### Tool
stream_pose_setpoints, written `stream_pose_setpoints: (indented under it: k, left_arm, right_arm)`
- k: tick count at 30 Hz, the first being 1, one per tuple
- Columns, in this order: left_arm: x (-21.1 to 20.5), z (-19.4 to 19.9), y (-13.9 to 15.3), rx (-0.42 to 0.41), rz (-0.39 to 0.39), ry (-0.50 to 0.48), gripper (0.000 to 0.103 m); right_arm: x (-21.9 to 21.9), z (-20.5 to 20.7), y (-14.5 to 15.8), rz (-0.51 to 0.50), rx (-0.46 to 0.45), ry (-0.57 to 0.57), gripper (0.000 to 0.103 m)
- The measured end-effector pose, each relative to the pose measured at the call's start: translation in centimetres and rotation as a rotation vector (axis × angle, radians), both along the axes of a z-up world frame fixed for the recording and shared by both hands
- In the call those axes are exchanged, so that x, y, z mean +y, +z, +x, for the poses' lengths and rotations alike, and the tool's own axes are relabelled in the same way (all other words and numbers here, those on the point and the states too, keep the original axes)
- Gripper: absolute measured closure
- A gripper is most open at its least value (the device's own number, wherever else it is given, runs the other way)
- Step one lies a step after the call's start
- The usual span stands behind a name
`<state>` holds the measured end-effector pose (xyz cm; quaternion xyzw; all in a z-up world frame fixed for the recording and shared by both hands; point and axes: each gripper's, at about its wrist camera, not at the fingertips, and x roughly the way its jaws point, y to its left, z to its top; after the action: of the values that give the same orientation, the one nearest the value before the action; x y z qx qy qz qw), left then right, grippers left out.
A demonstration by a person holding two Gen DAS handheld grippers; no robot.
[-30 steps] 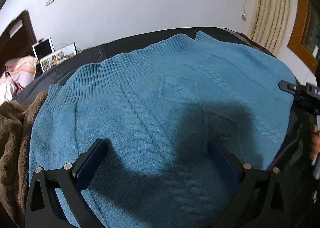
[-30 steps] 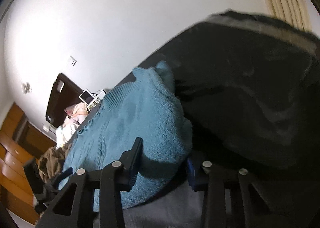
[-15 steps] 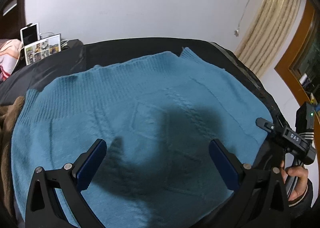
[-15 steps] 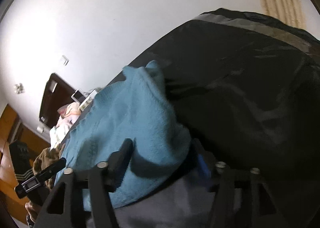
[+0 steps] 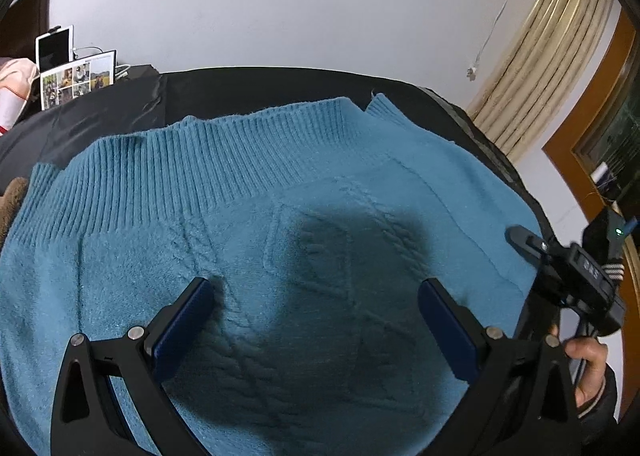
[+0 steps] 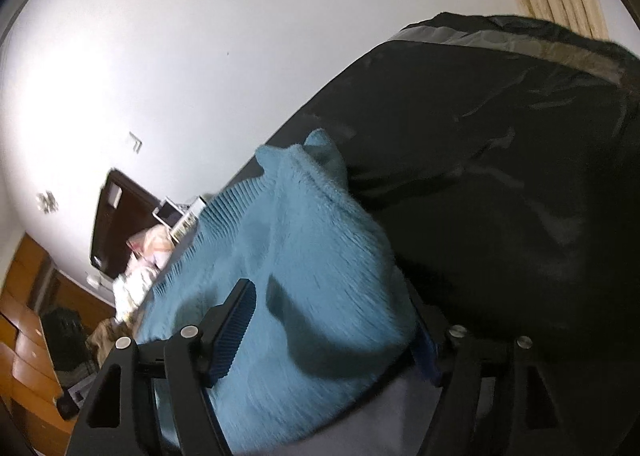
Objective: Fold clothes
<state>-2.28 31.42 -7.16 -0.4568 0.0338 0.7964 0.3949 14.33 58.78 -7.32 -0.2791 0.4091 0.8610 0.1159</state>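
Sweater (image 5: 280, 216) lies flat, ribbed hem toward 12 o'clock. Left gripper (image 5: 316, 308) hovers spread wide, holding nothing. Right gripper (image 6: 332, 320) — nearer the 3 o'clock edge — straddles it; whether it pinches, I cannot tell.

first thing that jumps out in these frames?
The teal cable-knit sweater, spread over a black cover and filling most of the left wrist view, ribbed band toward the wall. The left gripper hangs open above its middle, while the right gripper has a bunched edge of the knit between its fingers at the sweater's right side.
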Motion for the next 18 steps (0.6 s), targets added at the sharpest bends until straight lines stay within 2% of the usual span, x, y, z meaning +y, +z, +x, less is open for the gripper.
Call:
stream_pose_setpoints:
  k: [5, 6, 7, 13, 18]
  left_arm:
    - [0.4, 0.3, -0.3, 0.023, -0.026, -0.009, 0.001]
    - [0.5, 0.3, -0.3, 0.023, -0.030, -0.009, 0.001]
    - [0.6, 0.2, -0.3, 0.020, -0.033, -0.008, 0.001]
    - [1.2, -0.7, 0.5, -0.044, -0.019, 0.001, 0.001]
    - [2.7, -0.9, 2.2, -0.075, 0.017, -0.038, 0.001]
  right_arm:
    - [-0.4, -0.6, 0.4, 0.038, 0.012, 0.019, 0.032]
    - [-0.5, -0.7, 0.5, 0.049, 0.012, 0.024, 0.035]
    - [-0.6, -0.8, 0.6, 0.060, 0.013, 0.030, 0.044]
    - [-1.3, -1.5, 1.3, 0.126, 0.018, 0.063, 0.054]
    - [-4.2, -2.1, 3.6, 0.346, 0.014, 0.116, 0.058]
